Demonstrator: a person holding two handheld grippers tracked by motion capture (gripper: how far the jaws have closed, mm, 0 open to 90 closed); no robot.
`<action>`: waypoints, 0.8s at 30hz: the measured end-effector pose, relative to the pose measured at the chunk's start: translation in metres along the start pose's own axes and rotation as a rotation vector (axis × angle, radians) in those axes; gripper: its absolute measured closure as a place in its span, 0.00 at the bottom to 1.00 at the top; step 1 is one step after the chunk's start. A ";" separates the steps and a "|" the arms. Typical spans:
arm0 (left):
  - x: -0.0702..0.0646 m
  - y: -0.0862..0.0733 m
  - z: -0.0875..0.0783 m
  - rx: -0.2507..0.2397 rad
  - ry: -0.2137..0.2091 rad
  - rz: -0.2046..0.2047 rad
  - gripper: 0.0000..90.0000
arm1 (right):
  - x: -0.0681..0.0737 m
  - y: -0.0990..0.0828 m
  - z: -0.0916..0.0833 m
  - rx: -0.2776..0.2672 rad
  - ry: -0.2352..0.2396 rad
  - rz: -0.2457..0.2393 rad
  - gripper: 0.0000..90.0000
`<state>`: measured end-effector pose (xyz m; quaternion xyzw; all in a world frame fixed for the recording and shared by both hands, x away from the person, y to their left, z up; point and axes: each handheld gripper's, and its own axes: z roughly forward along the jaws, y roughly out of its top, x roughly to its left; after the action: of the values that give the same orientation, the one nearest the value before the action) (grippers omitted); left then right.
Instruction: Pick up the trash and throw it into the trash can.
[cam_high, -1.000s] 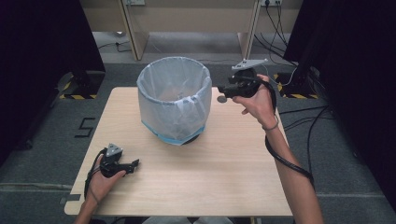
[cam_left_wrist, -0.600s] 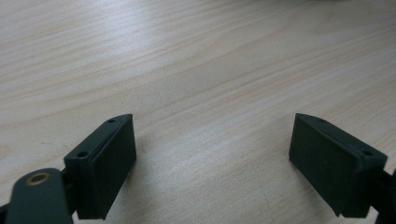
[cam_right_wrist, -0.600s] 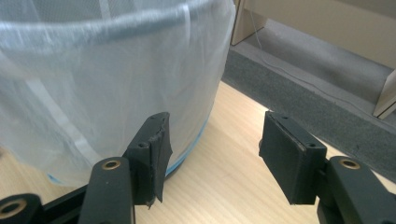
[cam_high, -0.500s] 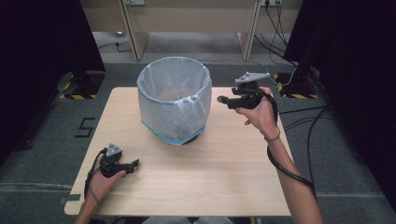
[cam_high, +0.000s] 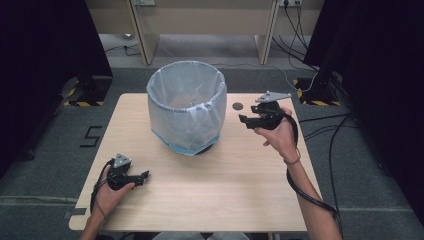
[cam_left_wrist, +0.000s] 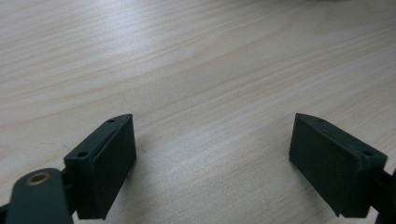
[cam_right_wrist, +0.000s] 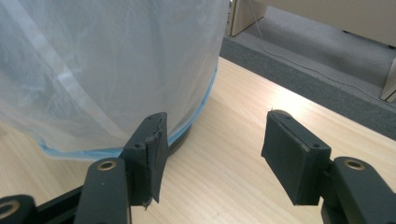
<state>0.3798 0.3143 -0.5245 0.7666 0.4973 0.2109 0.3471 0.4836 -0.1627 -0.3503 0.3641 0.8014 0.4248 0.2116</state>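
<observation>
On table (cam_high: 235, 195): one lined bin (cam_high: 186, 106), two grippers; left gripper (cam_high: 141, 176) fingers spread, right gripper (cam_high: 243, 120) fingers opening, apparently empty.

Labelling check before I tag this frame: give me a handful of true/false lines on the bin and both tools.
1. The bin is lined with a thin plastic bag. True.
2. The right tool grips the bag's edge. False: its jaws stand open beside the bin, nothing between them.
3. The left tool is open over the bare table. True.
4. The bin lies tipped on its side. False: it stands upright.
5. The right tool is inside the bin. False: it is outside, to the bin's right in the high view.
</observation>
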 end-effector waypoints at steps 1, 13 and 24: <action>0.000 0.000 0.000 0.000 0.000 0.000 0.15 | 0.000 -0.003 0.000 0.001 0.000 0.004 0.44; 0.000 0.000 0.000 -0.005 0.001 0.000 0.15 | 0.002 -0.032 0.002 0.015 -0.011 0.023 0.44; 0.000 0.000 0.000 -0.004 0.001 0.001 0.15 | 0.005 -0.053 0.005 0.018 -0.007 0.047 0.41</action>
<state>0.3800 0.3143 -0.5249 0.7659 0.4969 0.2124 0.3484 0.4623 -0.1762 -0.3979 0.3861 0.7956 0.4214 0.2010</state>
